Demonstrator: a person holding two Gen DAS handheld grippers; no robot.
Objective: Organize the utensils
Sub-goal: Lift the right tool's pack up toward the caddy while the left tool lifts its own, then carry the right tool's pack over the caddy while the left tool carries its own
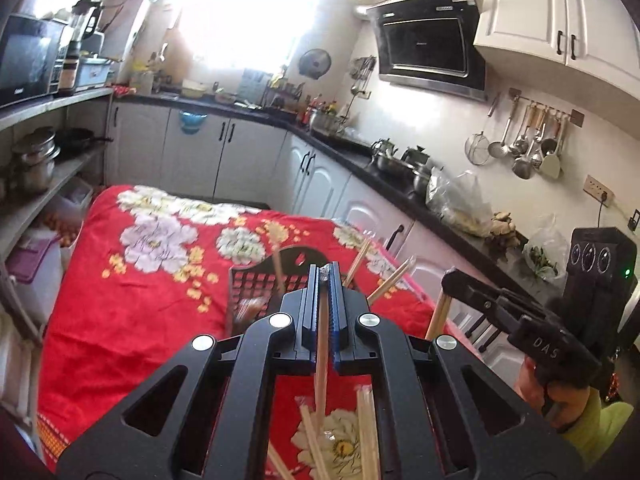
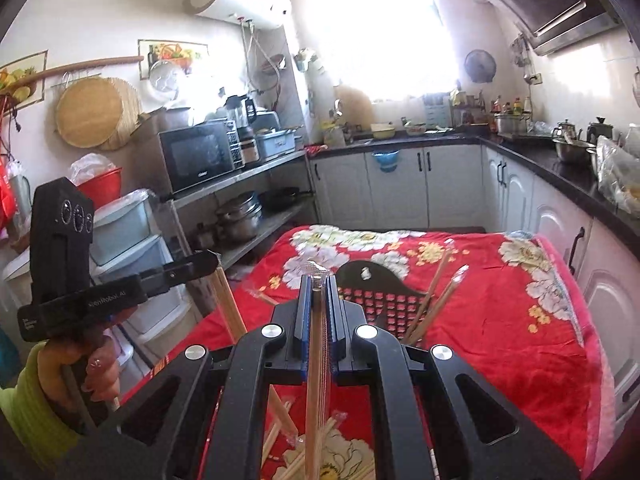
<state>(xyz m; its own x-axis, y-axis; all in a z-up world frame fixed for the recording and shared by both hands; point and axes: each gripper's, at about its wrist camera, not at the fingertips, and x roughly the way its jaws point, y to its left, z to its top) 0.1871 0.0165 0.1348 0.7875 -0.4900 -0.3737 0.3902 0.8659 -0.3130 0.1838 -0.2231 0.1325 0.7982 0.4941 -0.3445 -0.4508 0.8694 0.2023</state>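
Observation:
A black perforated utensil holder (image 1: 256, 280) (image 2: 374, 280) stands on the table's red floral cloth (image 1: 132, 312) (image 2: 500, 320), and several wrapped chopsticks (image 1: 390, 280) (image 2: 438, 296) lean out of it. My left gripper (image 1: 325, 274) is shut on wrapped chopsticks (image 1: 321, 344) that run back between its jaws. My right gripper (image 2: 319, 280) is likewise shut on wrapped chopsticks (image 2: 316, 360). Both hang above the cloth just short of the holder. Each shows in the other's view: the right gripper (image 1: 450, 280) at the right, the left gripper (image 2: 212, 260) at the left. Several loose chopsticks (image 1: 368, 420) (image 2: 280, 428) lie on the cloth beneath.
A black kitchen counter (image 1: 360, 160) (image 2: 560, 168) with pots and bags runs along the right and far side over white cabinets. A metal shelf (image 2: 240, 176) with a microwave (image 2: 196, 156) and pans stands on the left, with plastic drawers (image 2: 124, 232) near it.

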